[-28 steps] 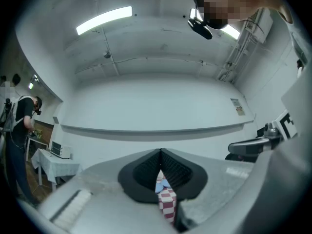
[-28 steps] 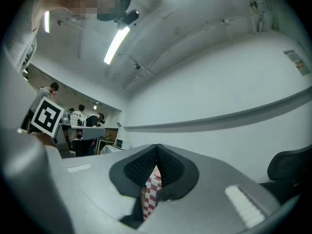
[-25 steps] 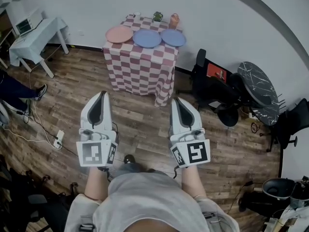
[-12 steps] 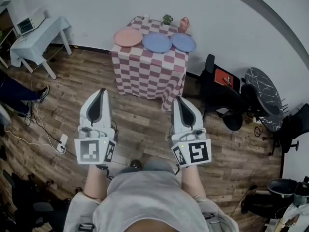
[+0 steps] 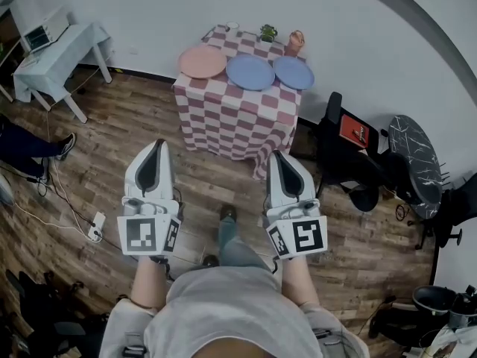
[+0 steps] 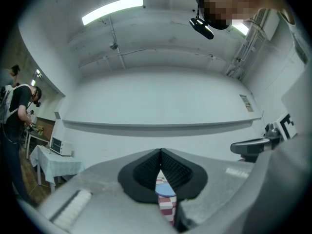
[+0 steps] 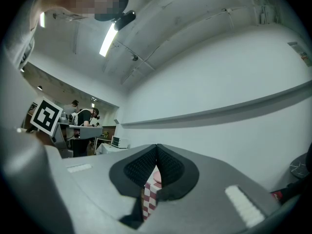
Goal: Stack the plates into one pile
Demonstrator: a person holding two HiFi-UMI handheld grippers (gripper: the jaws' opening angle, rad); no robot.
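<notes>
Three plates lie in a row on a table with a red-and-white checked cloth (image 5: 238, 118) by the far wall: a pink plate (image 5: 202, 61) at the left, a blue plate (image 5: 250, 71) in the middle, another blue plate (image 5: 293, 72) at the right. My left gripper (image 5: 156, 146) and right gripper (image 5: 279, 156) hover side by side over the wooden floor, well short of the table, both shut and empty. Between the left jaws a slice of a blue plate (image 6: 165, 190) and checked cloth shows; between the right jaws a pink plate (image 7: 156, 177) shows.
A small potted plant (image 5: 267, 32) and an orange figure (image 5: 297, 41) stand behind the plates. A white side table (image 5: 56, 54) stands at the far left. Black chairs (image 5: 354, 155) and a dark round table (image 5: 414, 162) crowd the right. Cables (image 5: 52, 200) lie on the floor at left.
The checked table with the plates has come nearer and shifted right in the head view as the person walked toward it. Both grippers stay shut, side by side.
</notes>
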